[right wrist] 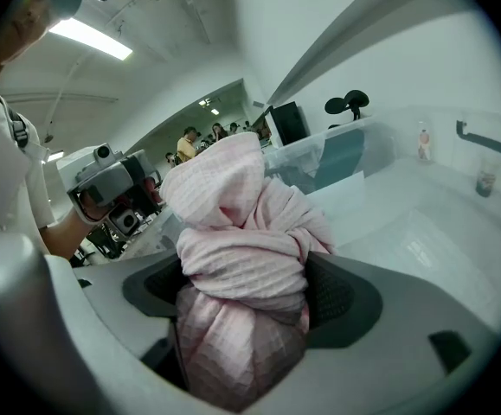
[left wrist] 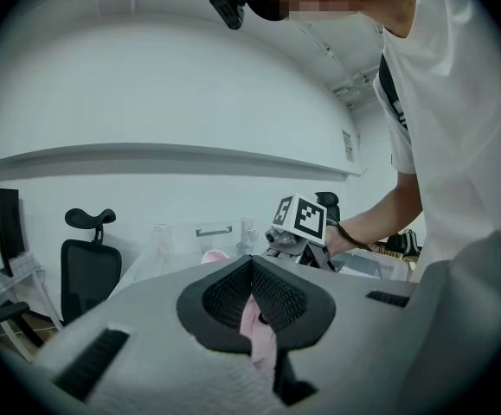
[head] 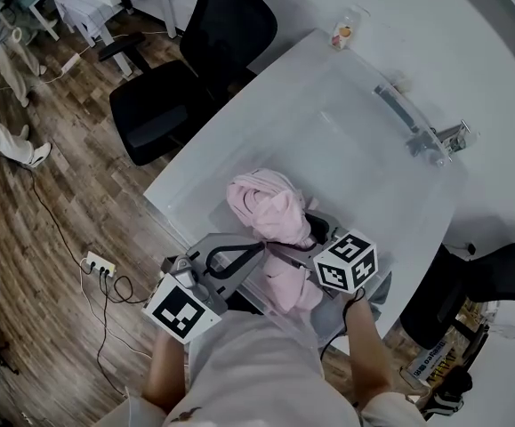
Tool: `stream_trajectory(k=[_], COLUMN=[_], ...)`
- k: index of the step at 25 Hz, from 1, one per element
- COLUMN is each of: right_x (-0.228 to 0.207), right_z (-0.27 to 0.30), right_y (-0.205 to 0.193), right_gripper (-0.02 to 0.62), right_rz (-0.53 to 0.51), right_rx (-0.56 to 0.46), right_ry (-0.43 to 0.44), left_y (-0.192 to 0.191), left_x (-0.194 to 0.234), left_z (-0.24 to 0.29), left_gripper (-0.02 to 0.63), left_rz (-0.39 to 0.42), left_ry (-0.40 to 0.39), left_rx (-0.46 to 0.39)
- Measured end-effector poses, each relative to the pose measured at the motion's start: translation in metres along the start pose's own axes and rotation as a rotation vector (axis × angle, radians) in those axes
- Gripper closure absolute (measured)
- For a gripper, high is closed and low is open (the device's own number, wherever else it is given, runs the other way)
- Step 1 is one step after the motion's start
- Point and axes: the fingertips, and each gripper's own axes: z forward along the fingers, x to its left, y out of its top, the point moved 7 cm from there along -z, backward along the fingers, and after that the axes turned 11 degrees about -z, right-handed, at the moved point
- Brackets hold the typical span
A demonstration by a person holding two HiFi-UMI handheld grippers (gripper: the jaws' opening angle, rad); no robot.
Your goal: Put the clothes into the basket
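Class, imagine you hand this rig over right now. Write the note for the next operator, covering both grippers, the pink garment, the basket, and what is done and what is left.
left gripper: shut, its fingers pinching a thin fold of the pink garment.
right gripper: shut on the bunched bulk of the same garment.
clear plastic basket: in front of the person; the garment is held at its near end, not released.
Done: the garment is gripped by both grippers and brought to the basket.
Left: lower it fully inside, open both grippers, and draw them out.
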Motion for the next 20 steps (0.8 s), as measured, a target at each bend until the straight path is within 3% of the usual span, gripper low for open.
stream_trajectory(k=[10,20], right_x=[-0.002,0.000], right_z=[0.025,0.034], right_y=[-0.023,-0.033], right_gripper=[0.203,0.201], right_rz=[-0.046,-0.081], right_rx=[0.144,0.224], right_ry=[0.036,0.035], left_y=[-0.005,-0.006], left_x=[0.002,0.002], left_z=[0.000,0.003], left_gripper=[0.601,0.601], left_rz=[-0.014,-0.021], left_ry=[-0.002,-0.014], left_rx=[0.007,0.015])
